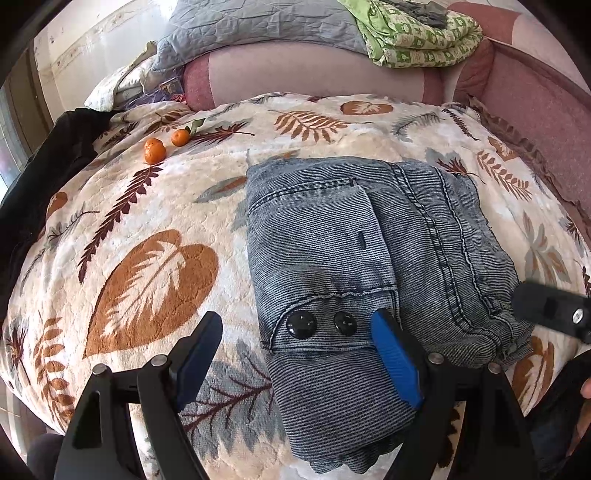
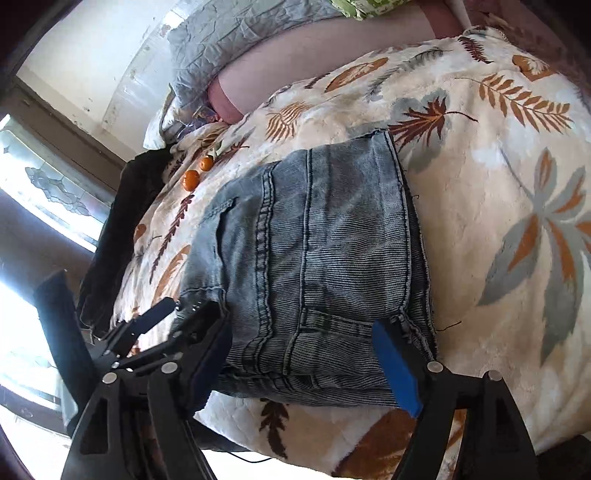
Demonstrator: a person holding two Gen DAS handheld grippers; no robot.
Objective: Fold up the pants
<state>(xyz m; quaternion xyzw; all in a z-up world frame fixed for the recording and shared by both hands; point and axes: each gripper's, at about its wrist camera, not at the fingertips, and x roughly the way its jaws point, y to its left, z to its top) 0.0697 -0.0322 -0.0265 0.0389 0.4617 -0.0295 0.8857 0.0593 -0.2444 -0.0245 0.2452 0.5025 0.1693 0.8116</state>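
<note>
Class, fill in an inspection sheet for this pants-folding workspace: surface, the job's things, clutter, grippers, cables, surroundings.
Surface: leaf-print blanket spread over a bed.
Job's things: denim pants, folded into a compact stack, two black buttons on top near the front edge.
Clutter: two mandarins on the blanket; dark garment at its left edge.
Grippers: left gripper open above the pants' near end, holding nothing; right gripper open beside the stack, holding nothing.
Cables: a thin dark line below the blanket edge in the right wrist view, too unclear to identify.
Surroundings: grey quilt, green patterned bedding, window.
</note>
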